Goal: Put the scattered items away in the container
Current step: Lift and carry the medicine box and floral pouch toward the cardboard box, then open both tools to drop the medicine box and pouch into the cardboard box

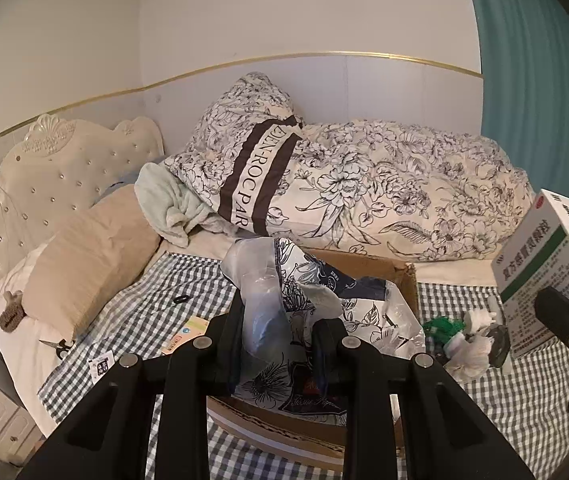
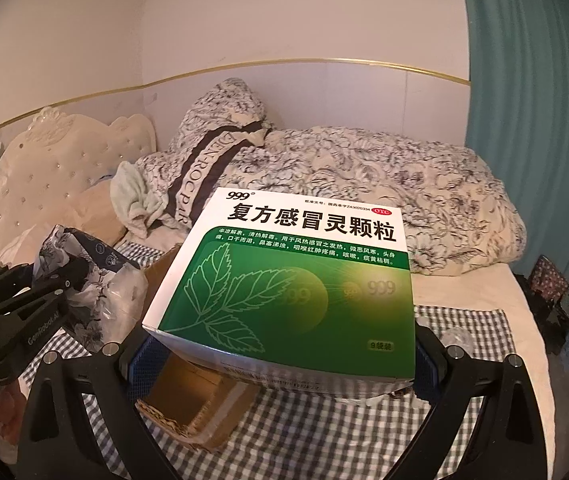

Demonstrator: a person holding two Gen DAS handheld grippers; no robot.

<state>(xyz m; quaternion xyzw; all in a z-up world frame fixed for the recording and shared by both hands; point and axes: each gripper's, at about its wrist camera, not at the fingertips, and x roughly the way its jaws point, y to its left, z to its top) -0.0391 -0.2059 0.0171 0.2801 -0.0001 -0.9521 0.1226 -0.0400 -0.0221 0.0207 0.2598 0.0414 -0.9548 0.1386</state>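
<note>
Left gripper (image 1: 280,320) clenches floral packet (image 1: 304,300) above cardboard box (image 1: 400,280); right gripper (image 2: 280,356) grasps medicine box (image 2: 296,280).

This is a bedroom in a home. A bed (image 1: 132,304) with a checked sheet fills the room, backed by a cream tufted headboard (image 1: 48,172). A floral duvet (image 1: 396,200) lies bunched against the wall, a beige pillow (image 1: 88,256) sits near the headboard, and a teal curtain (image 1: 540,60) hangs at the right.

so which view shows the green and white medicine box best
The right wrist view: the medicine box fills the middle, front label fully readable. The left wrist view catches it only at the right edge, tilted and cut off.
</note>
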